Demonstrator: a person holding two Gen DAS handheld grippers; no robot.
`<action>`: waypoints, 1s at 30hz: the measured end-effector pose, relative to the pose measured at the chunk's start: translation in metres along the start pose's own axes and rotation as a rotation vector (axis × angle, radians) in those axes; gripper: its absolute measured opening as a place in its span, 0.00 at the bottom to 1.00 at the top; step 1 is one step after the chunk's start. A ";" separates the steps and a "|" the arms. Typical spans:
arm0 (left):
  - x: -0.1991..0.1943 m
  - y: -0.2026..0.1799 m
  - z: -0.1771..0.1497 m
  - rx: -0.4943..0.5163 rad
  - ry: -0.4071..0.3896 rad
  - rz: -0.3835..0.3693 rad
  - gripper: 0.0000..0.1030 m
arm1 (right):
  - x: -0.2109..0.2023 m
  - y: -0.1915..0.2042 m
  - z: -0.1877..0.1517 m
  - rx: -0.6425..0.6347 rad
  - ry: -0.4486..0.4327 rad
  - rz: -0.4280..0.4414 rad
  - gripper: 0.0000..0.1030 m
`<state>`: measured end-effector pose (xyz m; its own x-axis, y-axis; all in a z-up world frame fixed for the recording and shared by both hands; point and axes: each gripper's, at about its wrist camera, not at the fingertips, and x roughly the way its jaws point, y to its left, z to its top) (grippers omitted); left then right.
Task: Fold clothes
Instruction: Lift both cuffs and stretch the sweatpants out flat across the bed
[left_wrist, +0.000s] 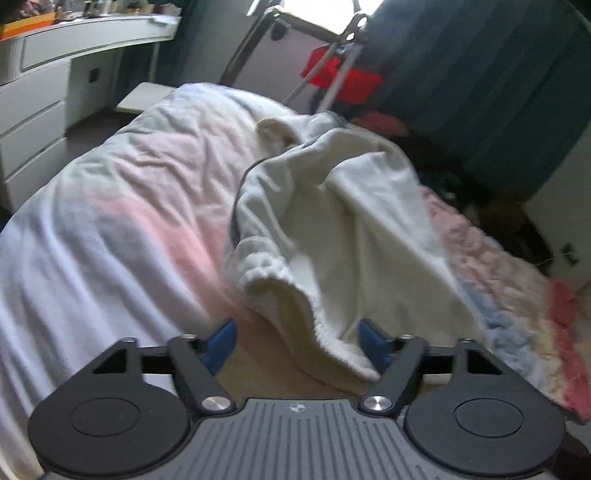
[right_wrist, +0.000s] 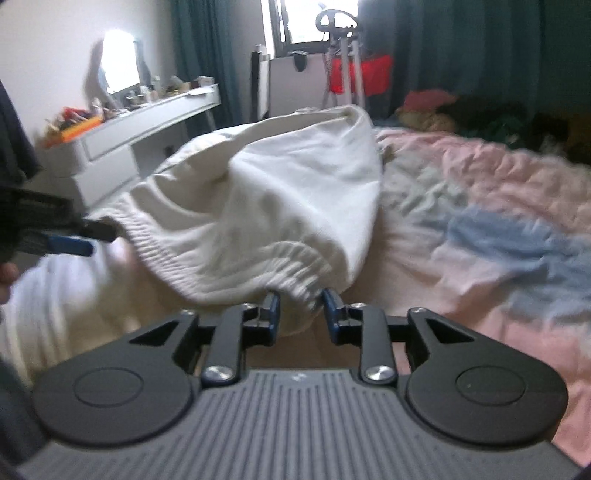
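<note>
Left wrist view: cream garment (left_wrist: 332, 221) lies rumpled on the bed (left_wrist: 110, 221), elastic hem toward the camera. Left gripper (left_wrist: 297, 341) has its jaws spread wide, the hem's edge lying between them near the right finger — nothing pinched. Desk (left_wrist: 85, 40) at left, curtain (left_wrist: 480, 92) and a red item (left_wrist: 343, 75) behind. Right wrist view: garment (right_wrist: 266, 206) is bunched and partly raised off the bed (right_wrist: 480, 221). Right gripper (right_wrist: 301, 306) has the ribbed hem between its fingers, jaws partly closed; whether they bite the cloth I cannot tell. Left gripper (right_wrist: 74, 240) sits at the hem's far corner. Judged step — taking both hem corners to spread the garment flat. Next move calls for firm pinches, then pulling the hem taut. Crumpled quilt underneath may drag the cloth.
</note>
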<state>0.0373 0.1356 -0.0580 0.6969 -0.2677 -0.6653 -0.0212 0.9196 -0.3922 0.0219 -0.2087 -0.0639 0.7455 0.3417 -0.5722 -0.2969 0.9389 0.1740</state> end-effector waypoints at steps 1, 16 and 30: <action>0.000 0.001 0.001 0.003 -0.012 -0.004 0.84 | -0.003 -0.005 -0.001 0.037 0.008 0.048 0.52; 0.067 0.042 0.038 -0.243 0.006 -0.011 0.78 | 0.055 -0.105 -0.025 0.867 0.043 0.245 0.62; 0.064 0.058 0.073 -0.207 -0.068 0.056 0.18 | 0.084 -0.082 -0.030 0.813 0.010 0.338 0.25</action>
<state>0.1328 0.1929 -0.0767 0.7370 -0.1915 -0.6482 -0.2031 0.8519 -0.4827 0.0912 -0.2580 -0.1504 0.6885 0.6094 -0.3932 0.0190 0.5269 0.8497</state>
